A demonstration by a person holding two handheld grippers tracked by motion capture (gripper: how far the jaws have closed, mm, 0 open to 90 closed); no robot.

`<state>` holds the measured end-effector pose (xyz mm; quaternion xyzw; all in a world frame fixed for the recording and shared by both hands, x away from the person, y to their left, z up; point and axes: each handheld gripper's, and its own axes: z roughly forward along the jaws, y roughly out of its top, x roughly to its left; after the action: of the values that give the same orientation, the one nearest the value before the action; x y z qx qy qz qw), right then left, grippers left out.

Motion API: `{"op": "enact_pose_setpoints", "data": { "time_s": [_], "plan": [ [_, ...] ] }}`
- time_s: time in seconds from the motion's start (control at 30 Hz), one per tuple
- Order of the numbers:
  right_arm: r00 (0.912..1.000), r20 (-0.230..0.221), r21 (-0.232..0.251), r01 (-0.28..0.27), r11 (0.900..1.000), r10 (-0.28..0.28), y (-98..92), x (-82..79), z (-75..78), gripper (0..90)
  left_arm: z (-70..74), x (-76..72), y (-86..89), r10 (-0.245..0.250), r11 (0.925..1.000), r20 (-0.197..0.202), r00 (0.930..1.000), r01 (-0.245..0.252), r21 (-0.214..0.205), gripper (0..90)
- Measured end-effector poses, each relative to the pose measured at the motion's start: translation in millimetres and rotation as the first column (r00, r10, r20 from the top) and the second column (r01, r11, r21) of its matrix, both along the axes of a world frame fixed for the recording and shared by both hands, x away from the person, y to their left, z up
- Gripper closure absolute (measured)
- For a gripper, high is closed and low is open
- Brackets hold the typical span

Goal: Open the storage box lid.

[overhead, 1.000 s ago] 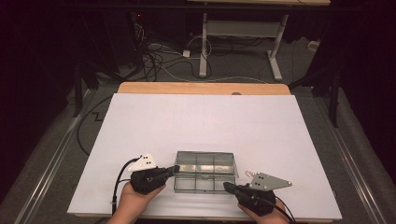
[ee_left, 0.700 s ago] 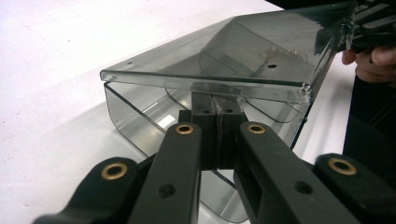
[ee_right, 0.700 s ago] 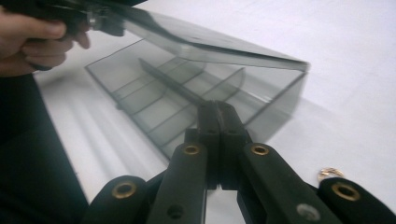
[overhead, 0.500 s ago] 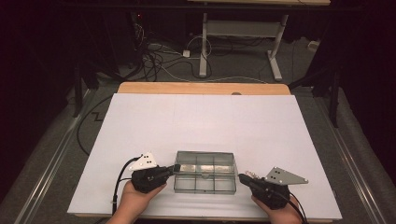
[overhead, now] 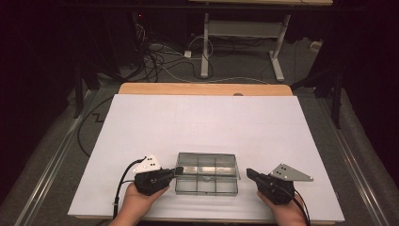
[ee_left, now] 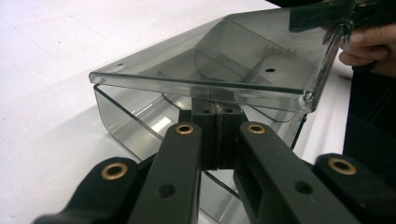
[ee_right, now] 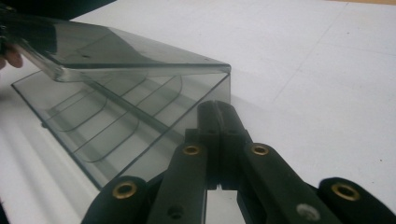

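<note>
White paper covers the table point(overhead: 207, 122), and at its near edge two hands hold their tools on either side of a smoky clear compartment box point(overhead: 206, 173).

Nearest me, the left gripper point(overhead: 177, 171) has its jaws pressed together with nothing between them, the closed tip resting at the box's left end, just under the edge of the lid point(ee_left: 210, 60); whether it actually bears on the lid I cannot tell. That lid sits tilted, lifted on this side with a gap over the tray point(ee_left: 135, 126). The right gripper point(overhead: 248, 173) is also clamped shut and empty, standing a little apart from the box's right end. Its own view looks into the tray's curved dividers point(ee_right: 116, 126), and the compartments appear empty.

My read is that the lid is being worked open, the left tool propping it. Next, the lid likely needs swinging further up and back while the other tool steadies the tray.

Beyond the paper lie a strip of wooden tabletop point(overhead: 202, 88), cables point(overhead: 160, 56) and desk legs point(overhead: 205, 42) in the dark.
</note>
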<state>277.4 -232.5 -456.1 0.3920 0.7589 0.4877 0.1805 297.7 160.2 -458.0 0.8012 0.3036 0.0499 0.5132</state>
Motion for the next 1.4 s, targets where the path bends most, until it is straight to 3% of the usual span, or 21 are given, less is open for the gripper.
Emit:
{"op": "enact_pose_setpoints", "data": {
  "time_s": [0.33,0.73,1.0,1.17,1.4],
  "plan": [
    [0.9996,0.011,0.017,0.025,0.9996,-0.025,-1.5,10.2,-3.5,90.0,-2.6,8.6,-2.7,0.001,1.0,-0.004,1.0,-0.001,-0.001,87.0],
    [0.9992,0.038,-0.005,0.011,0.9999,-0.011,14.7,31.5,2.3,90.0,-5.3,20.1,-12.5,-0.023,0.9997,0.006,0.9997,0.023,0.01,87.0],
    [0.9988,0.036,-0.017,0.033,0.9993,-0.033,18.3,50.6,3.8,90.0,-3.5,32.0,-13.8,-0.024,0.9992,0.017,0.9996,0.025,-0.03,87.0],
    [0.9983,0.034,-0.004,0.049,0.9988,-0.048,19.2,58.5,6.2,90.0,-1.3,31.3,-14.1,-0.026,0.9995,0.022,0.9994,0.026,-0.021,87.0],
    [0.9984,0.042,0.005,0.037,0.9993,-0.037,25.7,58.6,9.5,90.0,7.3,25.0,-11.3,-0.03,0.9994,0.061,0.9977,0.032,-0.017,87.0]
  ]
}}
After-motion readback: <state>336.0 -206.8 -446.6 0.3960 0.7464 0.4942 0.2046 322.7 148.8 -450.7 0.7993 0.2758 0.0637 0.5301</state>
